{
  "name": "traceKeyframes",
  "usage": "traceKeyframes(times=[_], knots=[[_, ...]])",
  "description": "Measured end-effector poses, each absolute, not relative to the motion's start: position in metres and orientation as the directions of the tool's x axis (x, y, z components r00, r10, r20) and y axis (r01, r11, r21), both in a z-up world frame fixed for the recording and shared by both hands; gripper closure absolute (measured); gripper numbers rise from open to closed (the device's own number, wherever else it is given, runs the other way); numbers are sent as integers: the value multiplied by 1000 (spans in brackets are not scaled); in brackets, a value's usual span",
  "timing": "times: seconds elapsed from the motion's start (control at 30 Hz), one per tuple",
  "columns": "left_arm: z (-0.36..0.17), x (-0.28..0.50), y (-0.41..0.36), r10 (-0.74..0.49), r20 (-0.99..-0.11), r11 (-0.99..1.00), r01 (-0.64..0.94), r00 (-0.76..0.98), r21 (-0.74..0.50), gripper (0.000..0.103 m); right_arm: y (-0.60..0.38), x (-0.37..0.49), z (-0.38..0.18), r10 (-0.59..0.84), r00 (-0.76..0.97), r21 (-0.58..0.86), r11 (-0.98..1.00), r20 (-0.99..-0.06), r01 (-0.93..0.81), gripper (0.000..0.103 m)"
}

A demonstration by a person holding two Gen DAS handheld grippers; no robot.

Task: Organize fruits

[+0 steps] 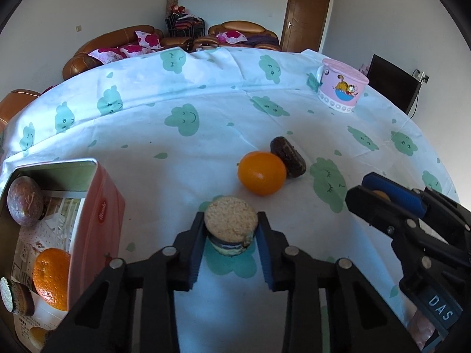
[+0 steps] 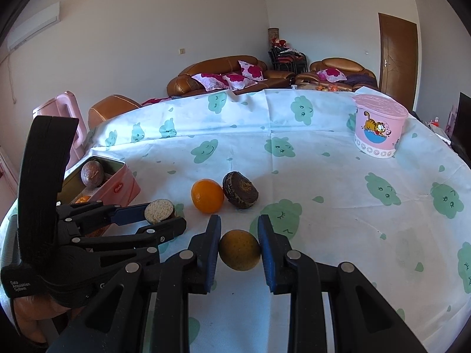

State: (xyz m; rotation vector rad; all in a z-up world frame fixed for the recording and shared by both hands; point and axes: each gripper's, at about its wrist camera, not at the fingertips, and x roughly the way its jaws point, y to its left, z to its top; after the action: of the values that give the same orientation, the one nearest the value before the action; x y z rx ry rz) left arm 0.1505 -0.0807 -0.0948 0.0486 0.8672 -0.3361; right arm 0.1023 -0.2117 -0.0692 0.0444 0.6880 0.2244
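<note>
My left gripper (image 1: pixel 231 229) is shut on a halved dark fruit with a pale cut face (image 1: pixel 231 220), held above the cloth; it also shows in the right wrist view (image 2: pixel 159 211). My right gripper (image 2: pixel 239 248) is shut on a dull yellow-orange fruit (image 2: pixel 240 250); in the left wrist view it (image 1: pixel 379 195) is at the right. An orange (image 1: pixel 262 173) and a dark brown fruit (image 1: pixel 288 156) lie touching on the cloth. A pink tin (image 1: pixel 97 217) at the left holds a purple passion fruit (image 1: pixel 25 201), an orange (image 1: pixel 51 278) and another halved fruit (image 1: pixel 16 295).
The table is covered by a white cloth with green clouds (image 1: pixel 182 119). A pink lidded cartoon tub (image 1: pixel 341 85) stands at the far right; it also shows in the right wrist view (image 2: pixel 378 126). Brown sofas (image 2: pixel 223 72) are behind the table. A pink chair (image 2: pixel 70 117) stands at the left.
</note>
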Motion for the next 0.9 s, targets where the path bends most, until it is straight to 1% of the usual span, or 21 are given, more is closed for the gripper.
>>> traceKeyframes(times=[0.23,0.57,0.9], knots=[[-84,138,-77,-279,-705,946,314,652,-84,68,-212,100,-67,226,759,116,973,-611,-197,75],[-71,125,-72,-255,-630,957,286,733,-54,68,-210,91,-61,249,787,110,968,-565,-227,75],[-66,117,-66,-253,-586,961,269,770,-61,68,-209,83,-56,266,810,104,963,-522,-249,75]])
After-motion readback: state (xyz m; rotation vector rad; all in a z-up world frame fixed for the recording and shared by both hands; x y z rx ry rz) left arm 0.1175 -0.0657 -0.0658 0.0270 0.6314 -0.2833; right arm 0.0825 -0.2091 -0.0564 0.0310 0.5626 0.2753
